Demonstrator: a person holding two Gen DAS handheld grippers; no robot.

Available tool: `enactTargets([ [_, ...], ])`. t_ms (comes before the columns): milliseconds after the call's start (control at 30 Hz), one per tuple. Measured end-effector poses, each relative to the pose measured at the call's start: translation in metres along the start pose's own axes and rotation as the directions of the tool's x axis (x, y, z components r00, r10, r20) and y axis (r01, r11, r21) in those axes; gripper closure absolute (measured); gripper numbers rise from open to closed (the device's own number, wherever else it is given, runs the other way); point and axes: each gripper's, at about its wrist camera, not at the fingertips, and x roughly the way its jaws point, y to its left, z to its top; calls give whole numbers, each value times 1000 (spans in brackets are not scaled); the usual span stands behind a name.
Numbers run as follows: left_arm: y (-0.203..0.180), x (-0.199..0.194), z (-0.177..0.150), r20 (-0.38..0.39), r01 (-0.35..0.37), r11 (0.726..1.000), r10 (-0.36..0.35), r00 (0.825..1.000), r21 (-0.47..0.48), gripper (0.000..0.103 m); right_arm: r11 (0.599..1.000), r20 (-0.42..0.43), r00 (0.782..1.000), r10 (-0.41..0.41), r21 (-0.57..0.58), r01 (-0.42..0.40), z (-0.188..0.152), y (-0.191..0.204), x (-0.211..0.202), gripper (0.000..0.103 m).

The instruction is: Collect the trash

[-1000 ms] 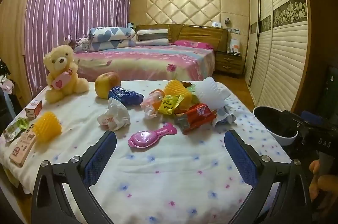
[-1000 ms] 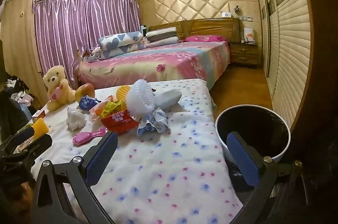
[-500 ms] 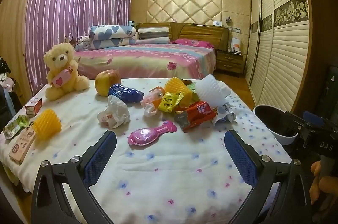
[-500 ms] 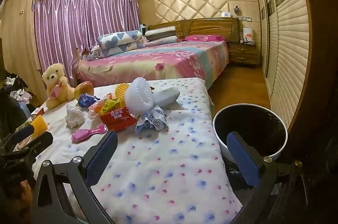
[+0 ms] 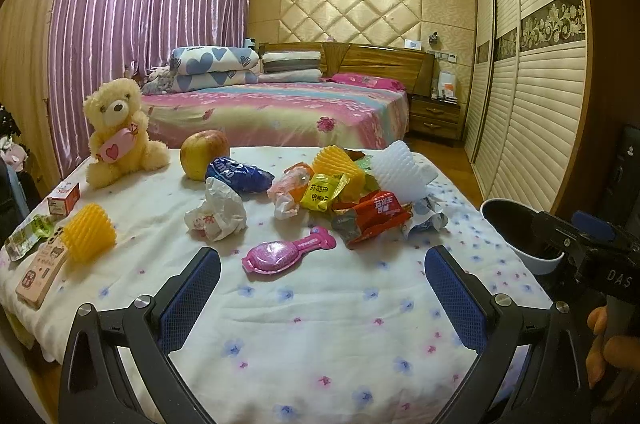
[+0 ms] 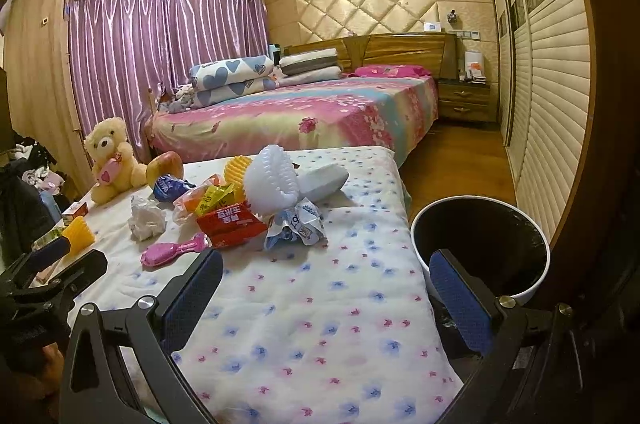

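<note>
left wrist view: a table under a white cloth with small blue and pink flowers [image 5: 320, 336] stands in a bedroom, with purple satin curtains [image 5: 144, 35] and a bed in a pink floral spread [image 5: 280, 107] behind it. the trash lies mid-table in a loose heap — a red foil snack packet [image 5: 374, 214], a yellow candy wrapper [image 5: 320, 192], a crumpled white plastic bag [image 5: 218, 212], a blue crinkled wrapper [image 5: 240, 176]. a cream teddy bear [image 5: 118, 135] sits at the far left. the left gripper [image 5: 322, 276] hovers over the near edge, fingers wide apart, holding nothing.

right wrist view: a white-rimmed black waste bin [image 6: 480, 250] stands on the floor just beside the table's right edge. the right gripper [image 6: 326, 284] hangs above that corner — fingers spread, empty.
</note>
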Motion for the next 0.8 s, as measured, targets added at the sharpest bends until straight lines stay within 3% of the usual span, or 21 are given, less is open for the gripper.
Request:
enactTargets([
  [800, 1, 0, -1, 0, -2, 1000, 2, 1000, -1, 1, 1000, 4, 1000, 11, 5, -11, 2, 3, -2, 0],
])
